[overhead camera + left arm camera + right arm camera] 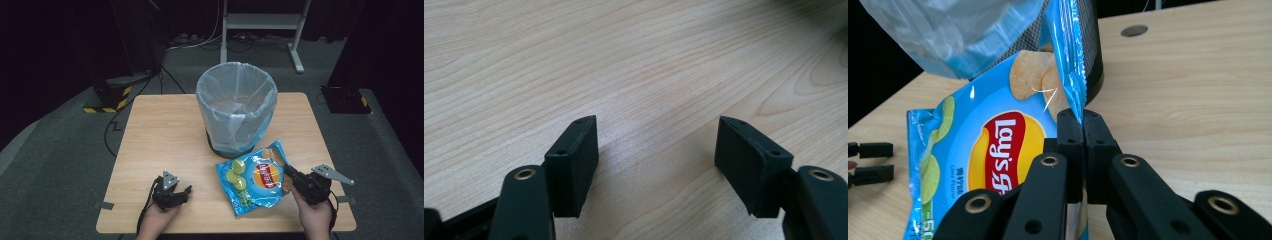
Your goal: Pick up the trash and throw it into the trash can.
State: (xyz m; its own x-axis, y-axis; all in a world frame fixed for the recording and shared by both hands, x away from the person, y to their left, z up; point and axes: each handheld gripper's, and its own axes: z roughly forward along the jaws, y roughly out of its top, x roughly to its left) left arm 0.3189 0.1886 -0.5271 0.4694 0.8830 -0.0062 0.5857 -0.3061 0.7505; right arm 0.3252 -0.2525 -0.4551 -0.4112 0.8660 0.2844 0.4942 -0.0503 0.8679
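Note:
A blue Lay's chip bag lies on the wooden table in front of a lined bin. My right gripper is shut on the bag's right edge; in the right gripper view the pinched seam of the chip bag rises from between the closed jaws of the right gripper. My left gripper rests low near the table's front left, open with nothing between its fingers. The left gripper view has the left gripper with jaws spread over bare wood.
The bin, a dark basket with a clear bluish liner, stands at the table's middle back. Dark floor, cables and a white stand lie beyond the table. The table's left half is bare wood.

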